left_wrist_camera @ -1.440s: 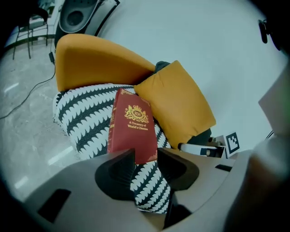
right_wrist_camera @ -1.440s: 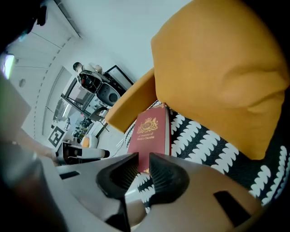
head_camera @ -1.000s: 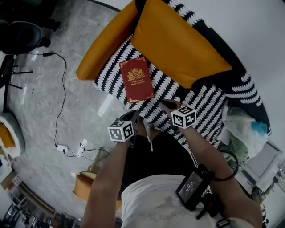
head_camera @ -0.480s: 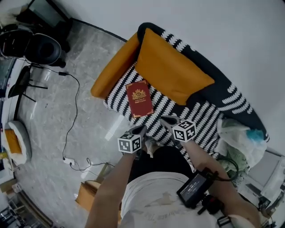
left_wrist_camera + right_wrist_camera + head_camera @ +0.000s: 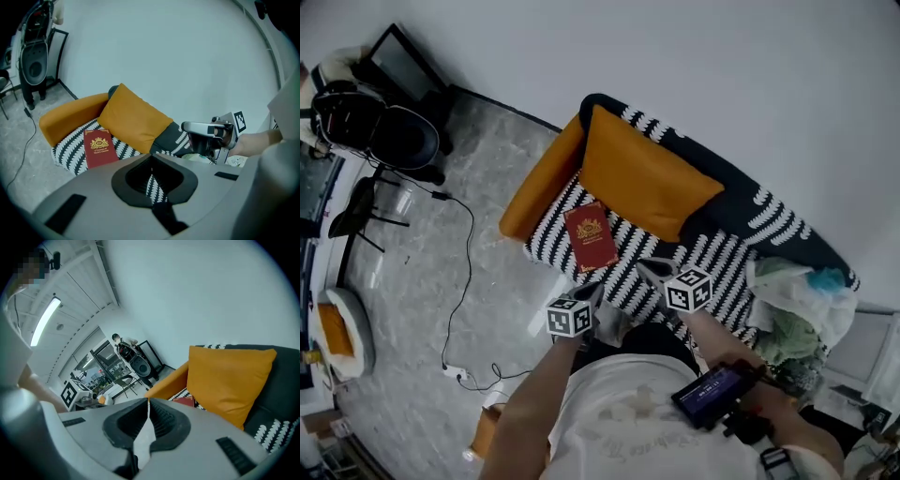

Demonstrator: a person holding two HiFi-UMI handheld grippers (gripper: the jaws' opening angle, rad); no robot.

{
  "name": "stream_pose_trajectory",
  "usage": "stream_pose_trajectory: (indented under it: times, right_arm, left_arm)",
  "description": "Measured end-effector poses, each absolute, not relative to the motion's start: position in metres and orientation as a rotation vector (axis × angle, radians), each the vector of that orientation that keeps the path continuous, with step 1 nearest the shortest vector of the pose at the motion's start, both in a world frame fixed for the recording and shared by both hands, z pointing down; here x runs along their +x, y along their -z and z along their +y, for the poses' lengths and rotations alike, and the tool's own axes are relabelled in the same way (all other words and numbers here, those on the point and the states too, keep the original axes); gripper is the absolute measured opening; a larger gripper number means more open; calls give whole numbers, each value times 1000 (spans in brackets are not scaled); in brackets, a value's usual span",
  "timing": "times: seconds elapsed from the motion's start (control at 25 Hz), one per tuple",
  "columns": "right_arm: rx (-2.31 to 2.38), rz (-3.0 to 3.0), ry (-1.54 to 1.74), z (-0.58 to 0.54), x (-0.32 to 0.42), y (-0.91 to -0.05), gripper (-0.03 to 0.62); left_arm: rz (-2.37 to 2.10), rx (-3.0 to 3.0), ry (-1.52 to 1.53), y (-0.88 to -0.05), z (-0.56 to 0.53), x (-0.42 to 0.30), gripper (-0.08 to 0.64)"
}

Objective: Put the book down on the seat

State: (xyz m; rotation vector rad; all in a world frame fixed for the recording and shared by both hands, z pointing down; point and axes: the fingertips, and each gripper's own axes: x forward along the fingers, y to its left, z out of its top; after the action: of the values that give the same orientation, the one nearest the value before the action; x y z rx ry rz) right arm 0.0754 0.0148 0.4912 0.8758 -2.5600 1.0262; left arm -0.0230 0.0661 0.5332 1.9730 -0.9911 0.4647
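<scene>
Red book (image 5: 591,238) flat on striped seat (image 5: 551,223), touching orange cushion (image 5: 642,183). Left gripper (image 5: 594,290) fully closed, empty. Right gripper (image 5: 649,269) closing on nothing.

orange cushion (image 5: 647,183), black speaker (image 5: 33,70), plastic bags (image 5: 792,302)

The head view looks steeply down from high above the striped seat (image 5: 623,272). Both gripper views sit low and nearer, facing across it. All three share the orange cushion (image 5: 642,183) (image 5: 133,119) (image 5: 229,376).

Knitted cloth seat (image 5: 551,230), smooth-covered book (image 5: 591,238)
</scene>
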Motion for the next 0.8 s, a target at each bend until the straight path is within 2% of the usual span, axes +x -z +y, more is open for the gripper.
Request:
stream_pose_trajectory:
  times: [0.36, 0.8]
  right_arm:
    - [1025, -2633, -926, 26, 75, -428, 20]
    - [1274, -2716, -722, 38, 70, -346, 15]
  left_arm:
    - [-946, 2107, -423, -479, 64, -32, 11]
    - [-939, 2371, -288, -375, 24, -57, 11]
